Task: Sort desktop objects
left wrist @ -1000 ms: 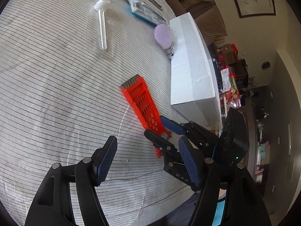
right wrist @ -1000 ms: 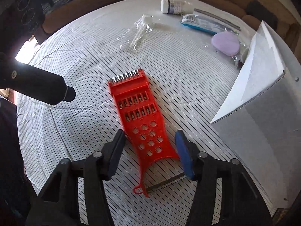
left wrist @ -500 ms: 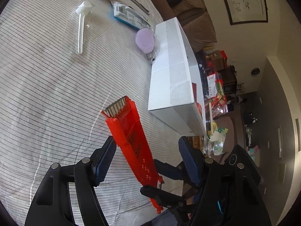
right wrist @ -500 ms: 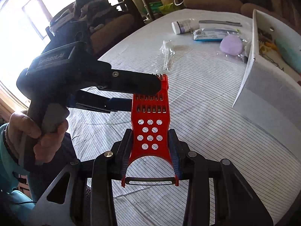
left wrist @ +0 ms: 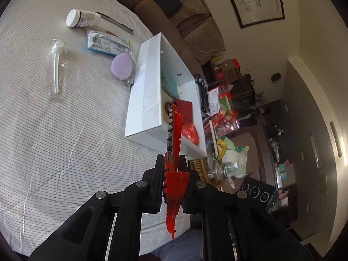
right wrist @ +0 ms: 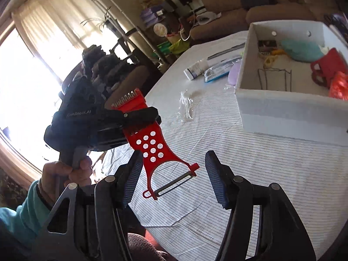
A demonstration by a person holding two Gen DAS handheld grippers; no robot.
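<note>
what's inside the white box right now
In the white box: a teal item, a red holder, an orange-red piece, a small dark item and yellow bits. Its near wall hides the floor just behind it.

Left wrist view: looks forward along the left hand-held gripper (left wrist: pixel 173 169), raised above the near table (left wrist: pixel 54 141) edge, facing the white box (left wrist: pixel 145 91) and the sofa wall beyond; peeler (left wrist: pixel 174 143) seen edge-on, very close.

Right wrist view: looks along the right hand-held gripper (right wrist: pixel 174 171), facing across the table (right wrist: pixel 271 174) toward the window.

Shared: peeler (right wrist: pixel 150 139), box (right wrist: pixel 289 111), striped tabletop. The right view also takes in the left hand-held gripper (right wrist: pixel 139 120).
</note>
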